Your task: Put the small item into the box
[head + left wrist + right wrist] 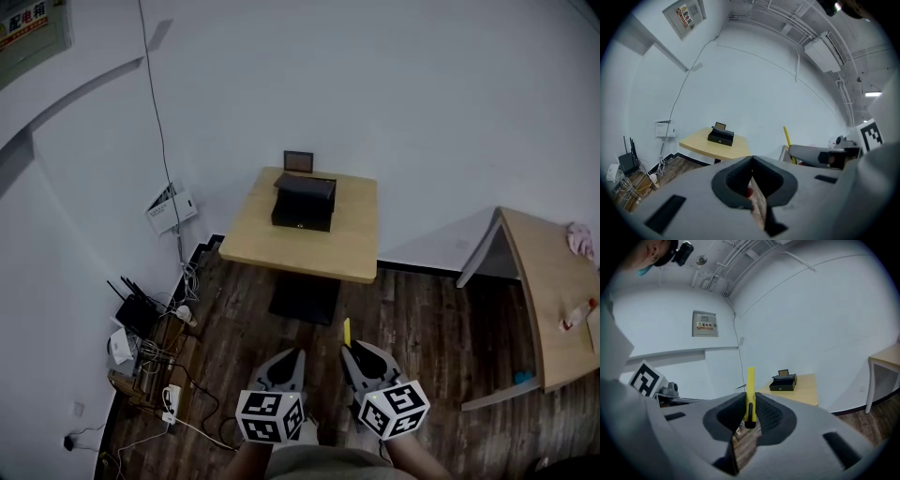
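Right gripper (749,397) clamps the yellow stick (750,383); left gripper (751,161) is closed, empty. Box (303,202) sits by the table's (309,251) far edge, near edge bare. Open floor (412,319) lies between.

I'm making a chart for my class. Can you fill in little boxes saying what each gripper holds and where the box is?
Right gripper: shut on a yellow stick
Left gripper: shut, nothing in it
Box: black, on the small table, ahead of both grippers
Stick in box: not yet
Floor: dark wood
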The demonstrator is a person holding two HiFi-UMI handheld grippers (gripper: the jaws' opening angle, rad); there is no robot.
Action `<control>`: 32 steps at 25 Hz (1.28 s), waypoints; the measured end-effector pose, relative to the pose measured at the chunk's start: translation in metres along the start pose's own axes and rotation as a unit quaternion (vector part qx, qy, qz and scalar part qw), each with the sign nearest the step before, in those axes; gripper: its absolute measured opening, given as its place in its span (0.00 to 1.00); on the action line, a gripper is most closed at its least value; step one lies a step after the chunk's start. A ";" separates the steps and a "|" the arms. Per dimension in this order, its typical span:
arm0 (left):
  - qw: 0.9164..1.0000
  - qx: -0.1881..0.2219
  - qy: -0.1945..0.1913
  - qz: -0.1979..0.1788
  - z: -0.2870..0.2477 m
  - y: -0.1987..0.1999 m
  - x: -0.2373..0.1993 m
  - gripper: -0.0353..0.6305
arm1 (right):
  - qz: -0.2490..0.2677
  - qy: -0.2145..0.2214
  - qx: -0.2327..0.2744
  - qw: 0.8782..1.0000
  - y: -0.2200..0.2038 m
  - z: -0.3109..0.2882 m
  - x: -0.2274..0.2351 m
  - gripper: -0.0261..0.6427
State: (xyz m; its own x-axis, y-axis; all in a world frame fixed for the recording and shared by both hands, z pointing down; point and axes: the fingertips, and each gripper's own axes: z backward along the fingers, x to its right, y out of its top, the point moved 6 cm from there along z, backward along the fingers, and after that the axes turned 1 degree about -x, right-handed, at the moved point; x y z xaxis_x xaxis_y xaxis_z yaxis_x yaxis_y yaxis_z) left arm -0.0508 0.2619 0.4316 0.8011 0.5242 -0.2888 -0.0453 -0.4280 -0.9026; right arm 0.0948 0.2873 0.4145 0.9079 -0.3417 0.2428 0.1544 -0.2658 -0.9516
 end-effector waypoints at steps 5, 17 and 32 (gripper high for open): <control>1.000 0.001 -0.011 0.003 -0.035 0.018 -0.028 0.06 | 0.003 -0.007 0.000 1.000 0.011 -0.045 0.014 0.12; 0.999 -0.021 -0.030 0.006 -0.125 0.080 -0.109 0.06 | 0.001 -0.012 0.002 1.000 0.058 -0.168 0.040 0.12; 0.999 -0.027 -0.047 0.005 -0.216 0.121 -0.190 0.06 | 0.001 -0.036 0.012 0.999 0.084 -0.288 0.078 0.12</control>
State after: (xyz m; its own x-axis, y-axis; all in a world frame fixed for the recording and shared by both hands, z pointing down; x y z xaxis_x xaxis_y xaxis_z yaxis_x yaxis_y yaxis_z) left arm -0.0801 -0.0486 0.4462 0.7410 0.5854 -0.3289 -0.0183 -0.4720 -0.8814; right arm 0.0660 -0.0215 0.4076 0.9339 -0.2763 0.2271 0.1608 -0.2428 -0.9567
